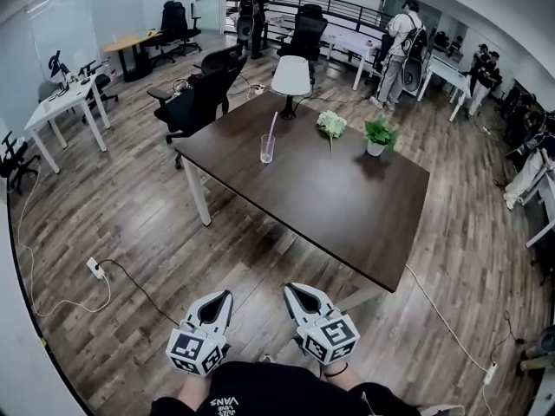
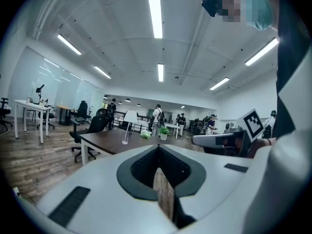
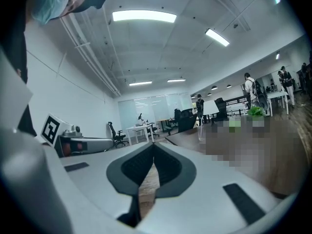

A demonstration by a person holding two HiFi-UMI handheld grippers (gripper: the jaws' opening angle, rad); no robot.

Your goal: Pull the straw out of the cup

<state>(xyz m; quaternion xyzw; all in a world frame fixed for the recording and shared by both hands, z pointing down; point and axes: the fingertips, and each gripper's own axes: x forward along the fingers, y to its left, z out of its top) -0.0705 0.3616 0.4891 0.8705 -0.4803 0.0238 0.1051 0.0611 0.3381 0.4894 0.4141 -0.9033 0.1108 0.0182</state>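
Right now, the person is holding the left gripper (image 1: 227, 294) and the right gripper (image 1: 289, 288) side by side low in the head view; both are pointing toward the dark wooden table (image 1: 329, 206) and hanging over the wooden floor (image 1: 130, 224), short of the table's near edge. The left gripper's jaws are meeting at their tips in its own view, with nothing between them and only floor showing through the slot behind the tips; the right gripper's jaws are likewise pressing together and gripping nothing. The clear cup (image 1: 267, 150) is standing upright on the far left part of the table, near its left edge; the straw (image 1: 272, 126) is leaning in it, its top tilting to the right; both are sitting well apart from the grippers. To the right of the cup, a pale green bunch of flowers (image 1: 331, 125) and a small potted plant (image 1: 378, 137) are resting on the table's far side. Black office chairs (image 1: 195, 102) are standing beyond the table; people (image 1: 401, 50) are standing at desks in the background.
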